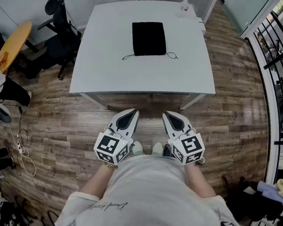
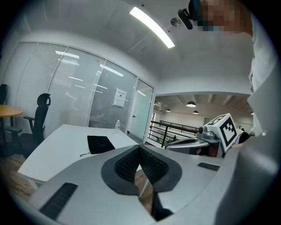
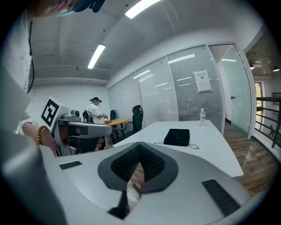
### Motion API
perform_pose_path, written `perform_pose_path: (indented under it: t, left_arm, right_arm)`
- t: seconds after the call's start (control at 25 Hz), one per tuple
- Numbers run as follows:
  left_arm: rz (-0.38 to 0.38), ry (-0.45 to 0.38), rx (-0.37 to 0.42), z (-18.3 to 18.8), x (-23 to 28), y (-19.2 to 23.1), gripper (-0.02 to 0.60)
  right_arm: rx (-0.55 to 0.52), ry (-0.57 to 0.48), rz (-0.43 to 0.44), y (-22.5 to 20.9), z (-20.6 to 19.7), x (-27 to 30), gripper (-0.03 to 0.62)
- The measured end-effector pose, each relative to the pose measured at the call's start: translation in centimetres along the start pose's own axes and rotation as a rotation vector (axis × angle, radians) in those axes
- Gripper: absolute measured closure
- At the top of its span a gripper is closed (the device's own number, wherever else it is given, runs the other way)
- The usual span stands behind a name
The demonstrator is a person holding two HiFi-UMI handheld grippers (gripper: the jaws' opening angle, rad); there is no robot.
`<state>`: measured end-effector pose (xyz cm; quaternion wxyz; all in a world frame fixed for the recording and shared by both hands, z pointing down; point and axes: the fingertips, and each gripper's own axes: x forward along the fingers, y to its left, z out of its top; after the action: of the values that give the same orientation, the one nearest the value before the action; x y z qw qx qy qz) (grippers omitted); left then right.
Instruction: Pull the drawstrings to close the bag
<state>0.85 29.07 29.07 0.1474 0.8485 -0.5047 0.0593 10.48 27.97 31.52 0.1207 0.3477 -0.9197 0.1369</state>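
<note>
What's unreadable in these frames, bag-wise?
Whether the bag is open or cinched: small and dark in head view, distant in both gripper views.
Ends and knots of the drawstrings: thin lines, too small in every view.
Contents of the bottle: too small, head view.
</note>
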Motion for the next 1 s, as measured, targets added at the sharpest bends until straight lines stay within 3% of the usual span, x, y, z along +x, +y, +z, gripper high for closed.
perform_pose_path:
  t: [0.4,0.64,1.0]
  left_arm:
    - [0.002,-0.01,0.007,0.1,-0.1,1.0,0.571]
    - [-0.003,-0.013,0.0,0.0,-0.1,1.8,0.571]
    - [-0.032,-0.025,0.014,0.3,-0.6,4.1,0.571]
  right_arm:
    - [-0.013,0.012,-0.011,0.2,0.0,0.9,0.572]
    - [0.039,-0.003,-0.023,0.0,0.1,1.3,0.572]
    - [-0.001,0.0,-0.026,2.0,0.4,3.3,0.572]
